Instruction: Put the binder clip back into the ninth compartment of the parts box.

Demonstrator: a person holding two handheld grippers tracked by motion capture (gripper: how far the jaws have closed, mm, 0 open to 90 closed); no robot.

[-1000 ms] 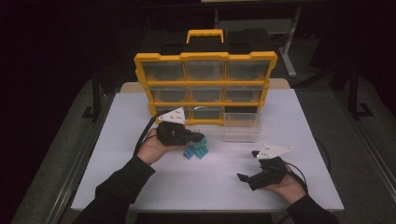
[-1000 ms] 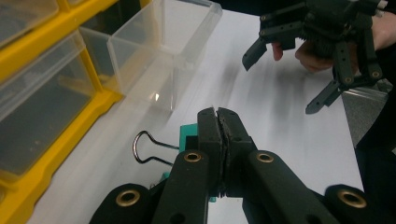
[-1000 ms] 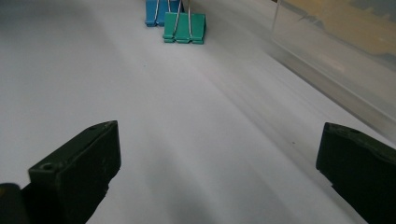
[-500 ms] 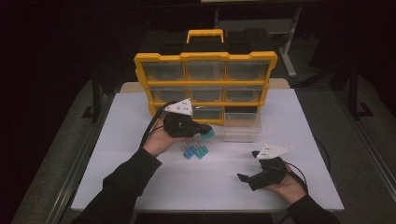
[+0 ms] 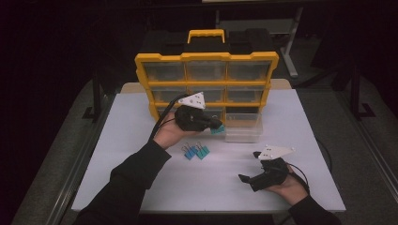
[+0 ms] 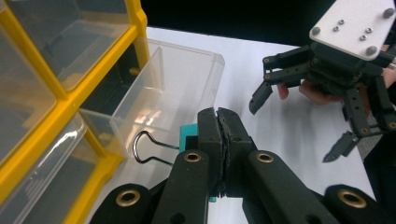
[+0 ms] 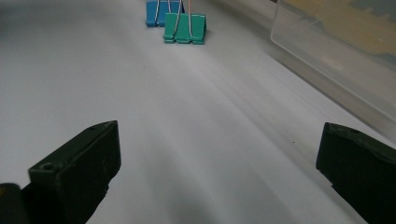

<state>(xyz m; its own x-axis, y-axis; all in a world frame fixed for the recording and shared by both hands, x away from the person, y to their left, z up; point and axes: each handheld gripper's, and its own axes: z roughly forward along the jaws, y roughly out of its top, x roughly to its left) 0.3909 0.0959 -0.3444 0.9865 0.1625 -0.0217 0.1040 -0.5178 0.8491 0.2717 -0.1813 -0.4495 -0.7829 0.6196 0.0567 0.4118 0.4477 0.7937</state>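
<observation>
The left gripper [image 5: 213, 125] has its jaws clamped on a teal binder clip [image 6: 189, 140], carried just beside the near wall of the clear drawer [image 5: 242, 132], which stands pulled out of the yellow organizer [image 5: 206, 63] at the bottom right bay. In the left gripper view the clip's wire handle points toward the drawer wall, and the clip has not yet cleared the rim. Judged from this, the job appears to be sorting clips into the drawer; whether any already lie inside cannot be told. Two clips remain on the surface [image 5: 141, 112] at about 7 o'clock from the drawer: a blue binder clip [image 5: 189, 152] and a green binder clip [image 5: 202, 151], touching each other. The right gripper [image 5: 251, 180] rests at 5 o'clock on the surface, jaws wide apart and empty.
</observation>
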